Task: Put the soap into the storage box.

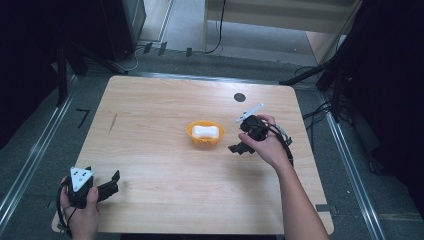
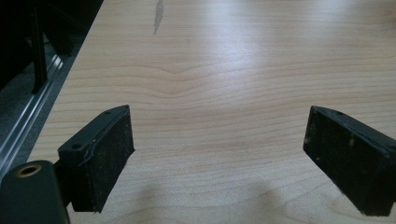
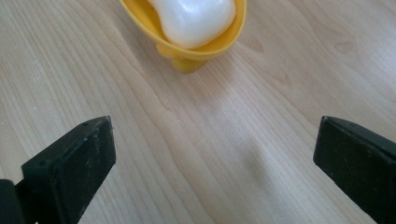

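Near the middle of the wooden table (image 1: 165, 165), as the high view has it, stands a small yellow bowl (image 1: 205, 134) with a white, bone-shaped piece of soap (image 1: 206, 131) lying in it. The right gripper (image 1: 240, 148) hangs just to the right of the bowl, held in the person's right hand (image 1: 270, 145), its jaws pointing toward the bowl and standing apart with nothing between them; bowl and jaws do not touch. A grey three-cornered plate tops that gripper. At the near left corner of the table the left gripper (image 1: 114, 182) rests in the left hand (image 1: 82, 207), well apart from the bowl, jaws spread and empty. A dark round mark (image 1: 239, 97) sits on the far side of the table, beyond the right gripper.

From the left gripper view, the two black jaws rise wide apart from the bottom edge, released, with bare pale wood between and ahead of them. Left of the left-hand jaw the table edge drops to a dark floor with a metal rail (image 2: 28, 126).

From the right gripper view, the jaws stand fully spread at either side, gripping nothing. Straight ahead of the gap, beyond the jaw tips and clear of them, sits the yellow bowl (image 3: 154, 28) on its small foot, with the glossy white soap (image 3: 196, 21) resting inside.
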Motion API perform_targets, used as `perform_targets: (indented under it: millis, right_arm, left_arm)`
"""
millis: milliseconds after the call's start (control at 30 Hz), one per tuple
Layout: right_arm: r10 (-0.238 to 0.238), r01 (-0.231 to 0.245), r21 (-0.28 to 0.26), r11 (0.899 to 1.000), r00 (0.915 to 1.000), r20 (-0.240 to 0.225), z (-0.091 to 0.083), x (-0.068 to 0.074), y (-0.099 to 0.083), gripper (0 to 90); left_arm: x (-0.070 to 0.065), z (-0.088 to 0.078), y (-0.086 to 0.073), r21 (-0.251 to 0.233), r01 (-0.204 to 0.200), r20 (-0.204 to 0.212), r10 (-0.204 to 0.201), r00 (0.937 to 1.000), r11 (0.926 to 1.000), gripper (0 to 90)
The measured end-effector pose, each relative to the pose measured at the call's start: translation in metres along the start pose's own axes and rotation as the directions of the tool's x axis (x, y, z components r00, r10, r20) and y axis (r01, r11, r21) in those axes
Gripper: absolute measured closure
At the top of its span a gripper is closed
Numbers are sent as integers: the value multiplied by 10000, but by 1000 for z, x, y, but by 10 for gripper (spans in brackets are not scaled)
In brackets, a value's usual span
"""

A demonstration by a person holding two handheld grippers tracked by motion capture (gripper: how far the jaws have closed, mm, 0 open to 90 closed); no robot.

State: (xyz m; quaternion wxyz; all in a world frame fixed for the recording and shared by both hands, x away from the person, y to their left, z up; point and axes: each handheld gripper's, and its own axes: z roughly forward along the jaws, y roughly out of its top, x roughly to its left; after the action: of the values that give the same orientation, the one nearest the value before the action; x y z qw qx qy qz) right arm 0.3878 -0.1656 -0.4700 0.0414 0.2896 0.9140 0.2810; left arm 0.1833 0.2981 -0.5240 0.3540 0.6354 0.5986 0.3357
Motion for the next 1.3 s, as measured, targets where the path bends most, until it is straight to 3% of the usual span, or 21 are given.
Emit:
perform_targets:
  millis: [600, 1300]
  right_arm:
    - [159, -158, -193, 9997, 9999, 11, 3, 12, -23, 0]
    - [788, -759, -728, 9945, 9961, 391, -13, 16, -75, 0]
  left_arm:
    - [0, 0, 0, -15, -13, 19, 13, 10000, 10000, 90]
    - [-1, 0, 0, -18, -79, -29, 79, 10000, 10000, 91]
